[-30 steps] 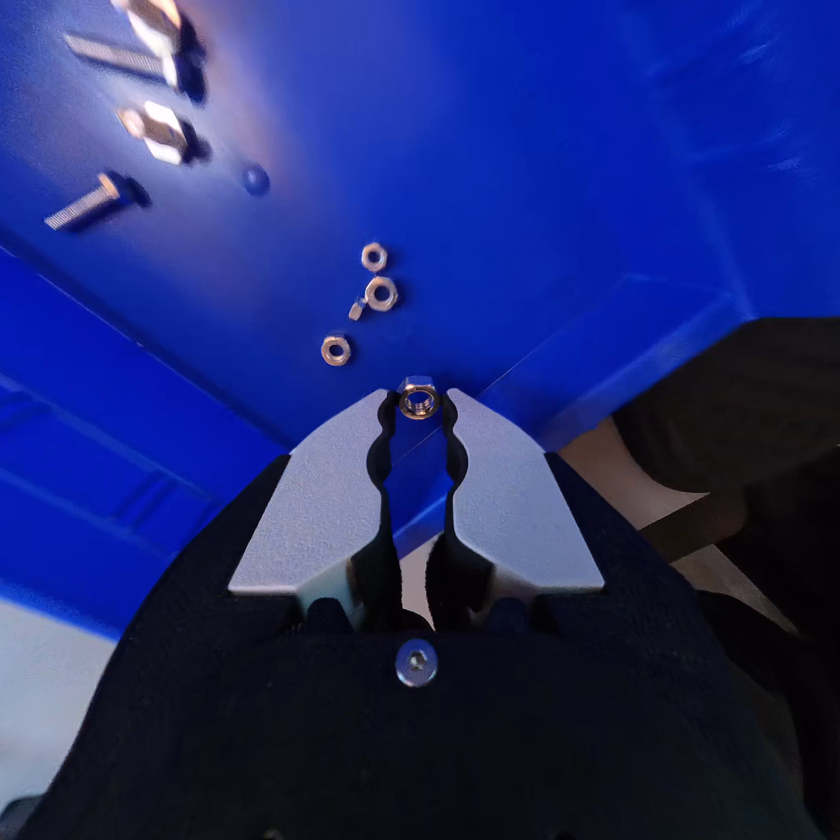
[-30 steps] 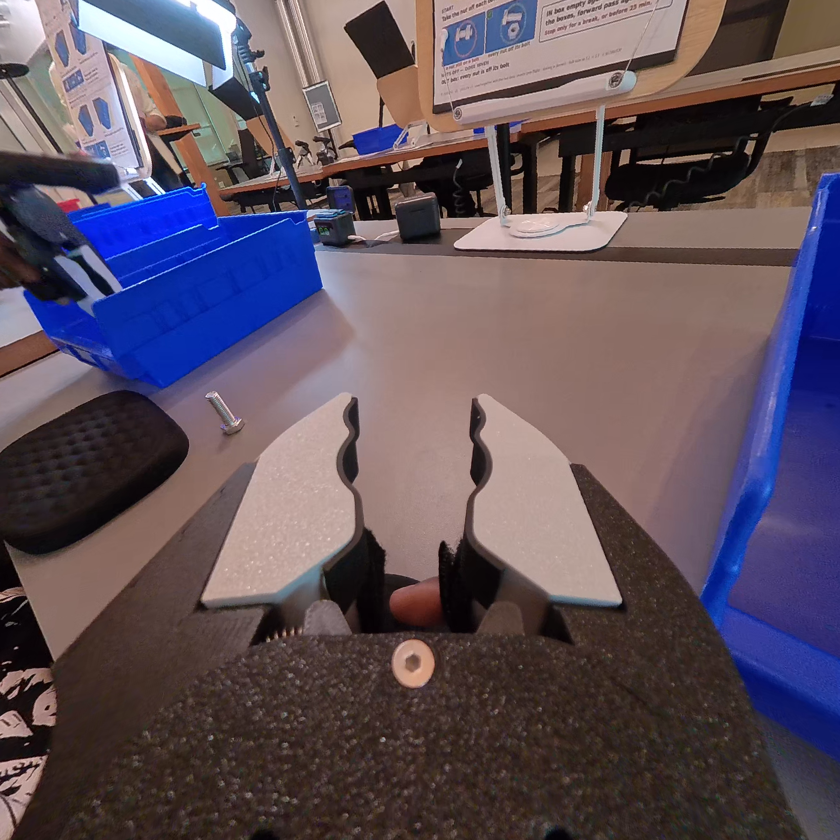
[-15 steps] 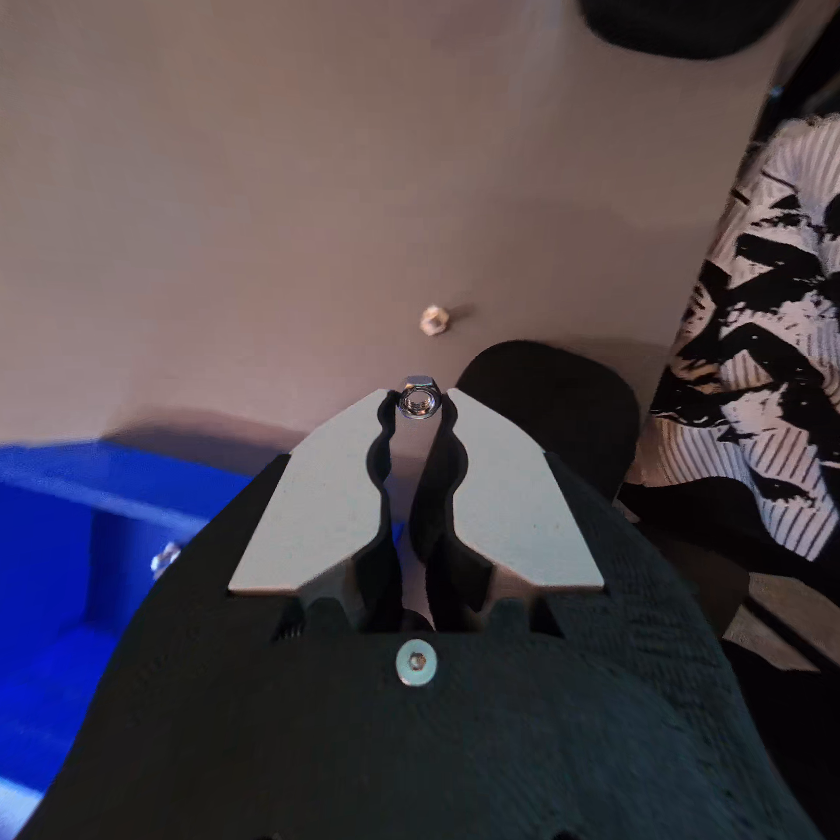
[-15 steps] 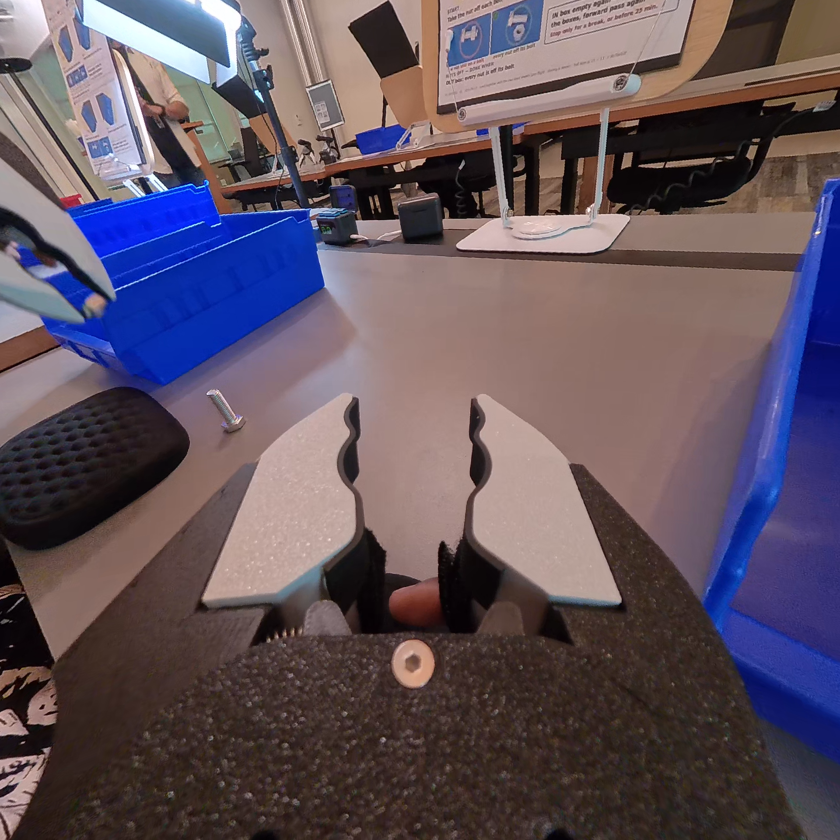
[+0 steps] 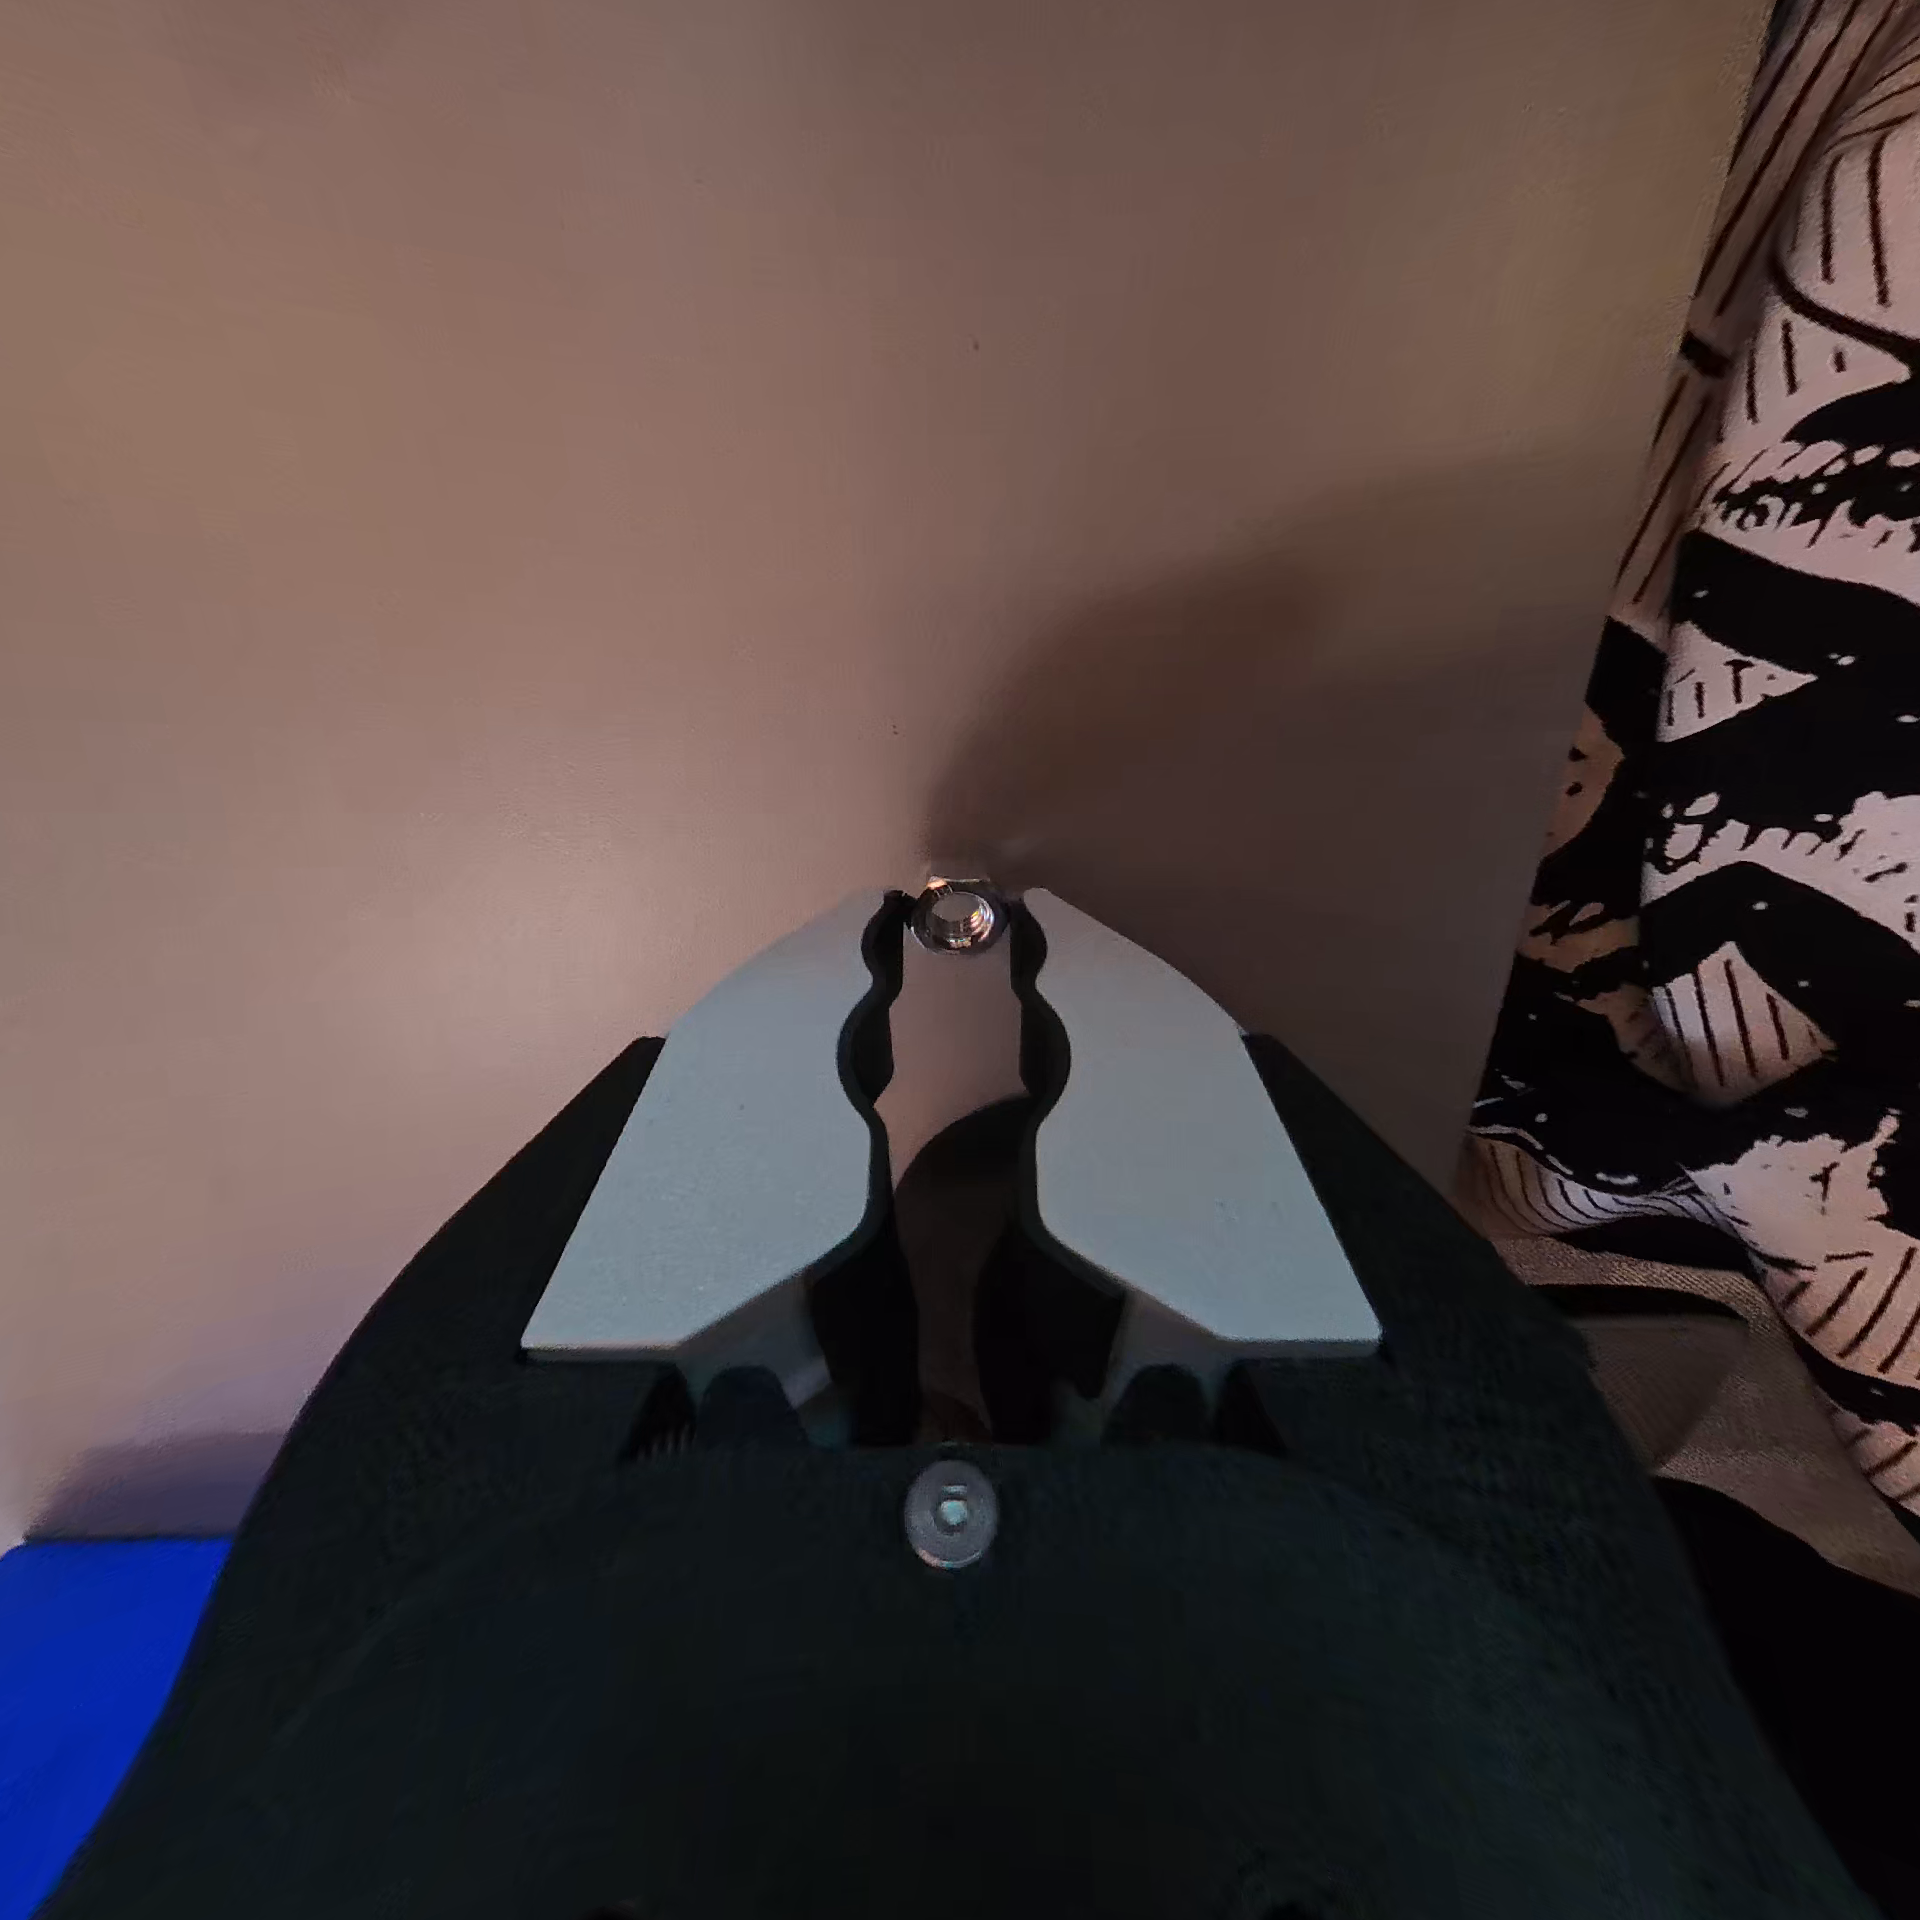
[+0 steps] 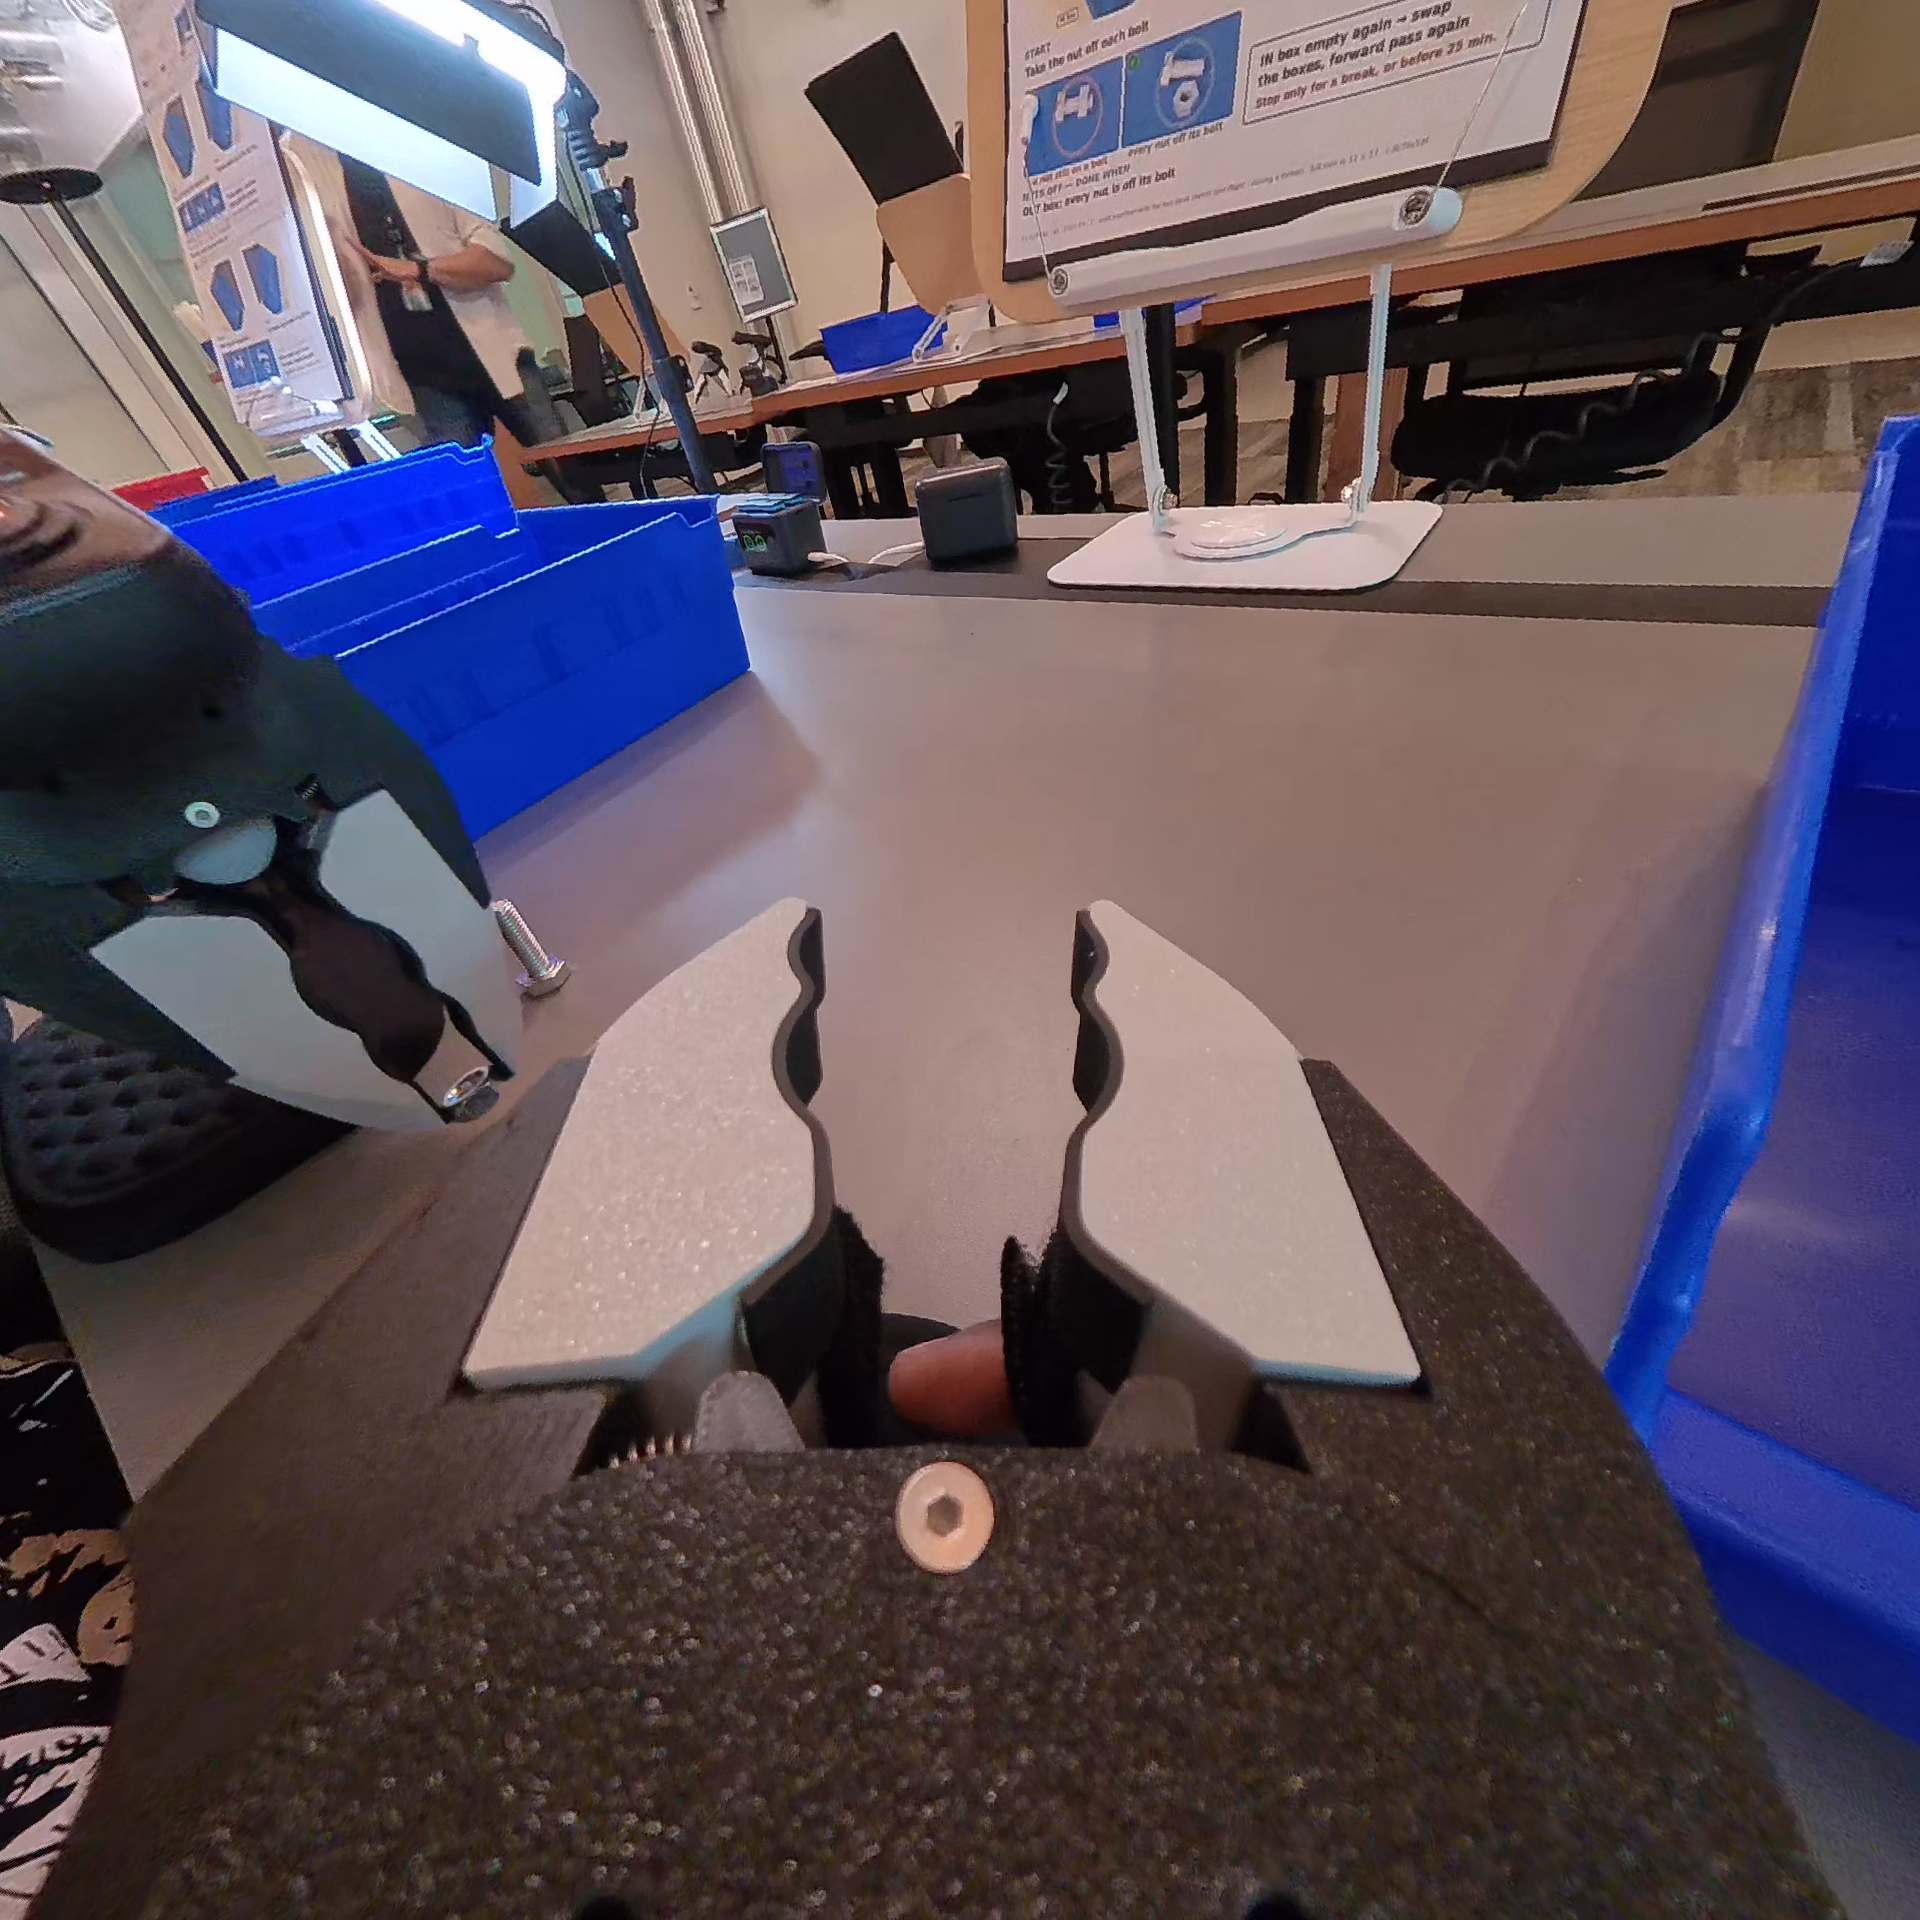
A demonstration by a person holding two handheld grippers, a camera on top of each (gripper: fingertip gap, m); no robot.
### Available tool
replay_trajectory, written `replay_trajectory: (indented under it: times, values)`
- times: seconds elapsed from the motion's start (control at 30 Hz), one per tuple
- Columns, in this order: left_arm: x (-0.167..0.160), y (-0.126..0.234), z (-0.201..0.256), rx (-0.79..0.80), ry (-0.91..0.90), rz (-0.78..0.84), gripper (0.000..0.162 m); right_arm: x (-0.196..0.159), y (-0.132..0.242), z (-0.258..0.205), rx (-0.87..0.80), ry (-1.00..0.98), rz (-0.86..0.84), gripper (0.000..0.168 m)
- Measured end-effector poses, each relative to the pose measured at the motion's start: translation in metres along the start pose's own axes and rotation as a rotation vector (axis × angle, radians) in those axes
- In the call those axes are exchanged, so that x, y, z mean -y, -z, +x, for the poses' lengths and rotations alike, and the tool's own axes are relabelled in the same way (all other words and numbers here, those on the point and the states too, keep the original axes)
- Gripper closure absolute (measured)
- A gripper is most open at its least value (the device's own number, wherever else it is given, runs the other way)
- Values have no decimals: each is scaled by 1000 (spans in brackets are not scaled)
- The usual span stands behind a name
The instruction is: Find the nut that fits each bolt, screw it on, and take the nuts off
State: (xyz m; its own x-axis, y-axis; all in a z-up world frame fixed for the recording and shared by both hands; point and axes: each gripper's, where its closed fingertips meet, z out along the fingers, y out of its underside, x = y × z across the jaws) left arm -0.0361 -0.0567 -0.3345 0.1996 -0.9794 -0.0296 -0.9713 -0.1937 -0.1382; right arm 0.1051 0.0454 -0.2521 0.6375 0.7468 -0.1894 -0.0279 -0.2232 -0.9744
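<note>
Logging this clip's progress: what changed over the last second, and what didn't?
The left tongs carried the nut out of the blue bin and down to the table, near the bolt. The nut stayed clamped at the tips. The right tongs stayed open, empty and unmoved.

Black textured gripper bodies [image 6: 935, 1662], pale grey wavy-edged jaws, one silver hex screw [image 6: 943, 1516] each.

Shiny metal nut [image 5: 953, 923] and bolt [image 6: 530, 948] — matt table [image 6: 1247, 790], glossy plastic bin [image 6: 561, 644].
</note>
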Motion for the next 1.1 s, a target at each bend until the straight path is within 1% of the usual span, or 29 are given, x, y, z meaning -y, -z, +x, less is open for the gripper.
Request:
replay_trajectory:
  times: [0.4, 0.5, 0.57, 0.6, 0.67, 0.77, 0.83, 0.9, 0.97, 1.03, 1.1]
  values:
    - [-4, -10, 3, -24, 1, -24, 140, -1, -1, 0, -1, 1, -7, 122]
    - [-2, -7, 3, -26, 11, 14, 134, -1, -2, -1, 0, 2, -14, 122]
    - [0, 1, 3, -15, 33, 80, 131, -2, -3, -1, 3, 4, -27, 121]
    - [3, 7, -1, 7, 57, 147, 131, -3, -4, -2, 7, 9, -37, 121]
    - [14, 27, -8, 45, 136, 363, 129, -5, -7, -7, 21, 32, -66, 121]
    - [26, 70, -23, 140, 247, 810, 124, -8, -18, -22, 66, 79, -109, 120]
    - [20, 102, -32, 245, 311, 1110, 113, -9, -28, -41, 133, 96, -140, 119]
    - [-1, 126, -41, 370, 419, 1325, 106, -11, -41, -64, 213, 106, -172, 119]
    - [-22, 135, -44, 449, 487, 1430, 102, -16, -54, -89, 285, 128, -209, 120]
    - [-34, 133, -40, 473, 506, 1461, 100, -25, -67, -115, 362, 160, -254, 120]
    - [-39, 128, -37, 465, 511, 1467, 99, -37, -80, -135, 417, 215, -307, 129]
